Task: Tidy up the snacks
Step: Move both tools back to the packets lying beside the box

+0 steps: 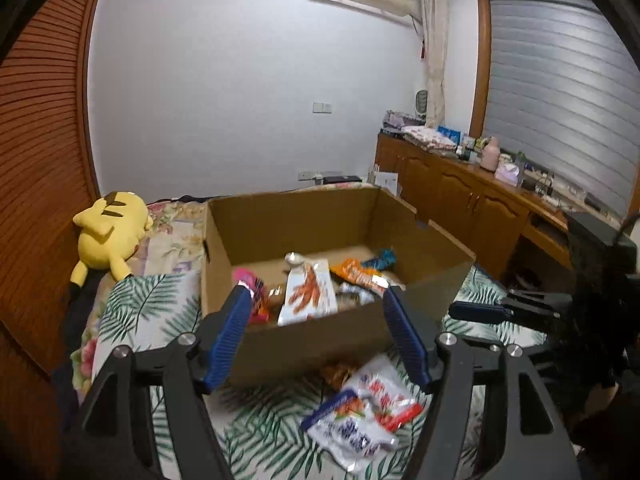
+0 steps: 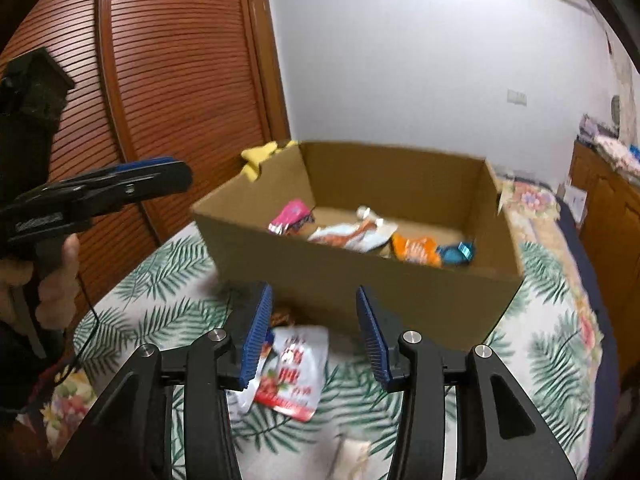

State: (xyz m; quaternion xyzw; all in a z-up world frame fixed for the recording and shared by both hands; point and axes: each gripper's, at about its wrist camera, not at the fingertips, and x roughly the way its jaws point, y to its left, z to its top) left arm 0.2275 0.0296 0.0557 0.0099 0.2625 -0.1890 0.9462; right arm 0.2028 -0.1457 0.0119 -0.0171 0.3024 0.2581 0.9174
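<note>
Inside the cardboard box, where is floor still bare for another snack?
In the cardboard box, the floor along the back wall is bare. The front is crowded: pink packet, white pouch, orange bag, blue packet.

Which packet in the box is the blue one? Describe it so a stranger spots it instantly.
Find the open cardboard box on the leaf-print bedspread. Inside it, look along the floor to the end farthest from the yellow plush toy. The blue packet lies there beside an orange packet, the only blue wrapper inside.

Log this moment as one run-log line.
left gripper: open, empty | right gripper: open, empty | cardboard box: holds several snack packets | white and red packets: on bedspread before box
</note>
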